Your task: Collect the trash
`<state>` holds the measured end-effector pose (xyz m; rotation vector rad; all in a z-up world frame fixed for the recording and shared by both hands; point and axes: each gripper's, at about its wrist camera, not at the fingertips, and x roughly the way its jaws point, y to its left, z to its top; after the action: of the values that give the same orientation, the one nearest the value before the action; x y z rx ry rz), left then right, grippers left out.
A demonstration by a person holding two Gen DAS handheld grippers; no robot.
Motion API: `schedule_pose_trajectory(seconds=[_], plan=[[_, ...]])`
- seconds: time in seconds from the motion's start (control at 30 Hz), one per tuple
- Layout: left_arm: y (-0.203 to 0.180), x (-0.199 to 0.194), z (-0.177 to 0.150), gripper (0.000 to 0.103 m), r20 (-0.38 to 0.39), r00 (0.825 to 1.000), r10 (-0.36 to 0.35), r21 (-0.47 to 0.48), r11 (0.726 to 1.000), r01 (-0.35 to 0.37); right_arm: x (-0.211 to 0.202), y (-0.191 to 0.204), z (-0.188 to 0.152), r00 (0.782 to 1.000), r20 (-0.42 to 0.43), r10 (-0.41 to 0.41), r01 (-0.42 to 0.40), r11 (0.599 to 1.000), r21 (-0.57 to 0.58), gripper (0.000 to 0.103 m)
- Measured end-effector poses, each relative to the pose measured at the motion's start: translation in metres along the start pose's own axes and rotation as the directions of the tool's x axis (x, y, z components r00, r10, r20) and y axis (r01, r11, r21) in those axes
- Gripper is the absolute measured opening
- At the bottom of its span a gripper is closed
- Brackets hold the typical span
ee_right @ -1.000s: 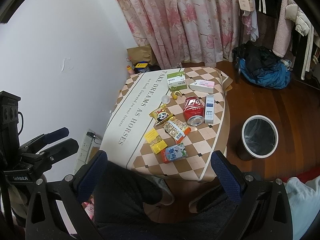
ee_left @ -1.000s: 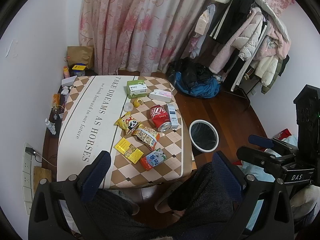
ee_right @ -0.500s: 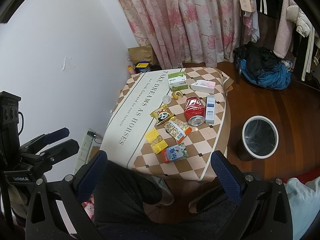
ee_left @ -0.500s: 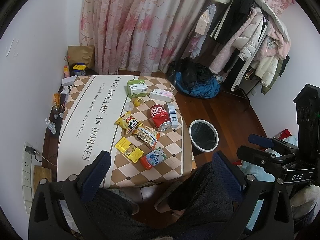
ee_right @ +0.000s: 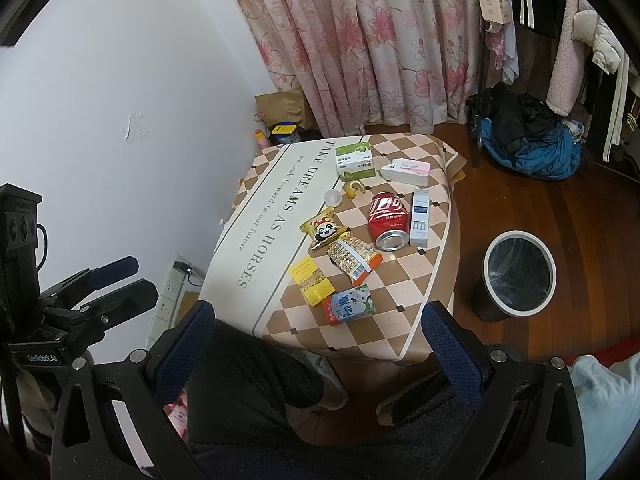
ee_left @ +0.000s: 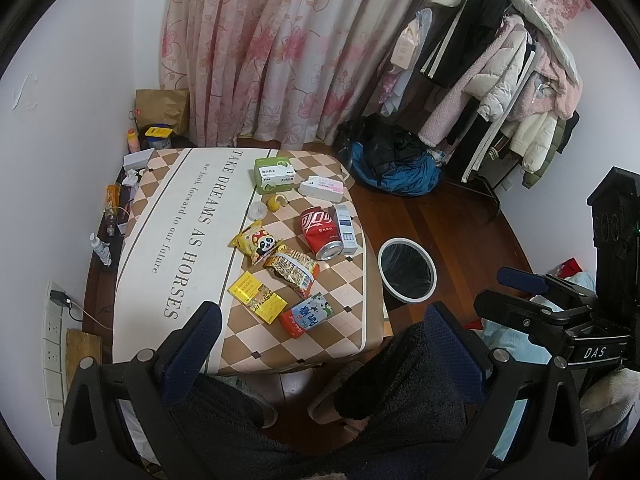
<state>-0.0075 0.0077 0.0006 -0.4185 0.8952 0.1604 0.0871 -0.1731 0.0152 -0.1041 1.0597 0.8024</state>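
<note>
We hold both tongs, left [ee_left: 320, 340] and right [ee_right: 320, 340], apart, empty, above tabletop [ee_left: 176, 248]. Trash near bin [ee_left: 407, 270]: red can [ee_left: 321, 233] light, rigid, rolls, so pinch across middle; wrappers [ee_left: 292, 270] crinkly, slippery, so pinch edge.

Black grippers, blue-padded fingers

The left gripper [ee_left: 320, 328] and right gripper [ee_right: 316, 326] have black frames with silver screws, textured navy finger pads [ee_left: 456, 344]; dark fleecy trousers [ee_left: 400, 400].
</note>
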Motion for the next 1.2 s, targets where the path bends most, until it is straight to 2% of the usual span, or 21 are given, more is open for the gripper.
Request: schedule_pose_trajectory(seconds=[0.4,0.47,0.53,0.57,0.67,0.73,0.8,0.9,1.07,1.2], plan=[[0.001,0.0,0.0,0.103,-0.002,1.0,0.0,-0.003,1.0,0.0,0.002,0.001,0.001,1.0,-0.002,0.002,-0.002,1.0,0.001,0.103],[0.002,0.003,0.0,0.103,-0.002,1.0,0.022,-0.003,1.0,-0.022,0.003,0.001,0.002,1.0,-0.002,0.002,-0.002,1.0,0.012,0.103],[0.002,0.009,-0.001,0.103,-0.002,0.997,0.078,-0.006,0.997,-0.078,0.011,-0.003,0.004,1.0,-0.003,0.003,-0.003,0.999,0.033,0.103],[0.004,0.017,-0.001,0.103,-0.005,0.991,0.131,-0.009,0.991,-0.131,0.017,-0.006,0.006,1.0,-0.003,0.002,-0.001,0.999,0.048,0.103],[0.019,0.056,0.002,0.103,-0.028,0.952,0.305,-0.035,0.951,-0.306,0.046,-0.022,0.011,1.0,-0.016,-0.021,0.022,0.996,0.084,0.103],[0.029,0.079,0.004,0.103,-0.048,0.931,0.361,-0.049,0.93,-0.364,0.076,-0.035,0.02,0.998,-0.032,-0.049,0.052,0.994,0.1,0.103],[0.043,0.116,0.007,0.103,-0.101,0.902,0.42,-0.064,0.902,-0.427,0.113,-0.05,0.033,0.995,-0.056,-0.081,0.087,0.991,0.103,0.103],[0.065,0.159,0.01,0.103,-0.181,0.879,0.44,-0.091,0.883,-0.461,0.177,-0.073,0.055,0.984,-0.136,-0.116,0.129,0.988,0.089,0.103],[0.098,0.228,0.008,0.103,-0.32,0.851,0.416,-0.171,0.858,-0.484,0.283,-0.106,0.091,0.955,-0.254,-0.152,0.179,0.98,0.086,0.103],[0.119,0.272,-0.003,0.103,-0.434,0.848,0.304,-0.3,0.839,-0.454,0.35,-0.125,0.109,0.922,-0.348,-0.168,0.207,0.975,0.079,0.096]])
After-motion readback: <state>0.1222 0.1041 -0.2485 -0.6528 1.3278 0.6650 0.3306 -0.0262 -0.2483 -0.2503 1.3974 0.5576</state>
